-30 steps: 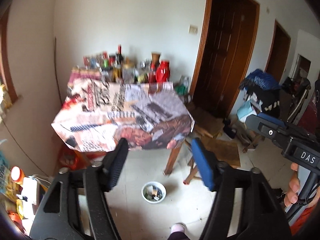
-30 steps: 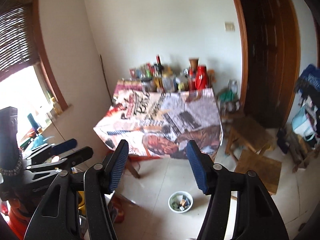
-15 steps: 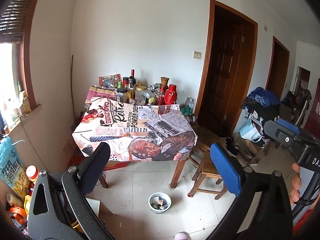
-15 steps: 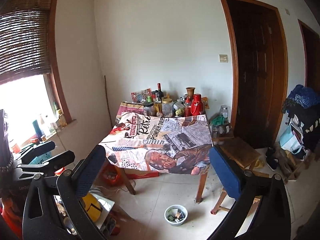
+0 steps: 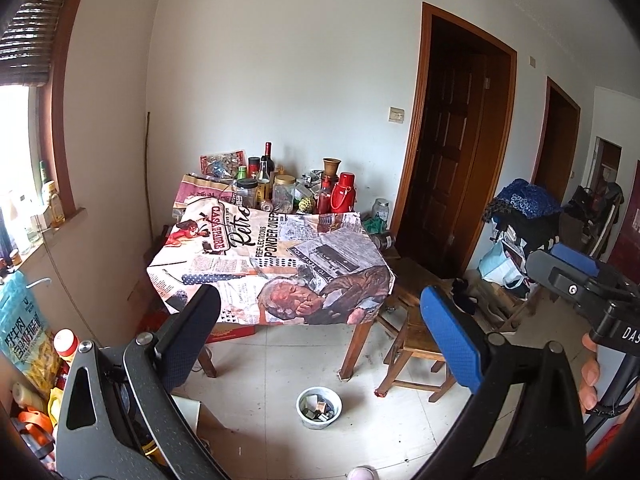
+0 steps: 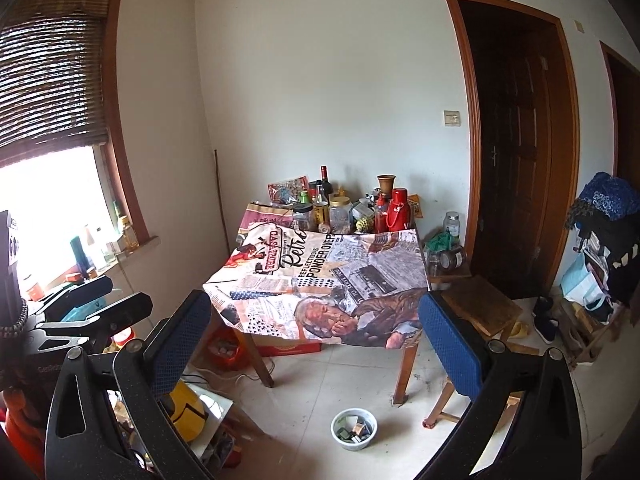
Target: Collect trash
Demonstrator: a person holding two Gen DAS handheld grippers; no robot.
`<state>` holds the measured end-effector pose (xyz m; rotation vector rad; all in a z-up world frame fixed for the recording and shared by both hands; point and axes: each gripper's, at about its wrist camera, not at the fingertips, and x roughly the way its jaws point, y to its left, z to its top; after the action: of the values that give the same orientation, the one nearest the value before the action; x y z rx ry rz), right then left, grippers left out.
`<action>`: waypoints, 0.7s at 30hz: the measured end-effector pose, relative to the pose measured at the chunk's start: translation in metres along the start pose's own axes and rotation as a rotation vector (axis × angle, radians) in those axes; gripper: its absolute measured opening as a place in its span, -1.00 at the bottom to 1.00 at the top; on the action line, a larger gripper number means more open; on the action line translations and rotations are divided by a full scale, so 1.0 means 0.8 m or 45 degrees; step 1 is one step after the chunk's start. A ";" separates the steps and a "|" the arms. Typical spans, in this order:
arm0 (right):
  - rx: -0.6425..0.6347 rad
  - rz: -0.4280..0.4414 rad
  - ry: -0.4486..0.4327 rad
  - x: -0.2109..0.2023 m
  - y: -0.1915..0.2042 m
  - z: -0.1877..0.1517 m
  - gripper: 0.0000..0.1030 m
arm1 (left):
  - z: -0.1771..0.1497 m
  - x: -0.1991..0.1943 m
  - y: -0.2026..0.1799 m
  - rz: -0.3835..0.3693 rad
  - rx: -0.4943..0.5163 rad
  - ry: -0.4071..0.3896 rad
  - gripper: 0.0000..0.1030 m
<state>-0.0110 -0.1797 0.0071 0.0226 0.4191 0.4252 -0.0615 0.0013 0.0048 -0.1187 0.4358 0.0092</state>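
Left wrist view: left gripper (image 5: 320,344) jaws have just been opening and stand released, nothing between them. Right gripper (image 6: 316,348) likewise, jaws spread and empty. Trash sits in a white bowl (image 5: 319,407) on the floor, beside the bench (image 5: 272,264) leg. Risk, in my judgement: the light bowl could tip or skid under a one-sided grasp, and a low reach may strike the stool (image 5: 412,344).

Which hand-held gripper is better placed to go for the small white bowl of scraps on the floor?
Neither clearly: the left hand-held gripper and right hand-held gripper are both open and empty, and the small white bowl of scraps lies ahead of both.
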 end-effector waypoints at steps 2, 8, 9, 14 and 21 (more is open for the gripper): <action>0.000 -0.002 0.004 -0.001 0.000 -0.001 1.00 | 0.000 0.001 -0.002 0.004 0.004 0.001 0.95; 0.002 0.003 0.010 -0.003 -0.003 -0.001 1.00 | 0.000 0.003 -0.003 0.004 0.005 0.002 0.95; 0.002 0.002 0.013 -0.003 -0.003 -0.001 1.00 | 0.000 0.004 -0.005 0.004 0.005 0.002 0.95; 0.006 0.007 0.015 -0.007 -0.005 0.002 1.00 | -0.001 0.004 -0.007 0.004 0.012 -0.004 0.95; 0.002 0.008 0.014 -0.009 -0.005 0.005 1.00 | -0.001 0.004 -0.011 0.001 0.016 -0.003 0.95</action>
<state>-0.0138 -0.1864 0.0132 0.0228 0.4299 0.4311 -0.0587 -0.0079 0.0035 -0.1062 0.4335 0.0070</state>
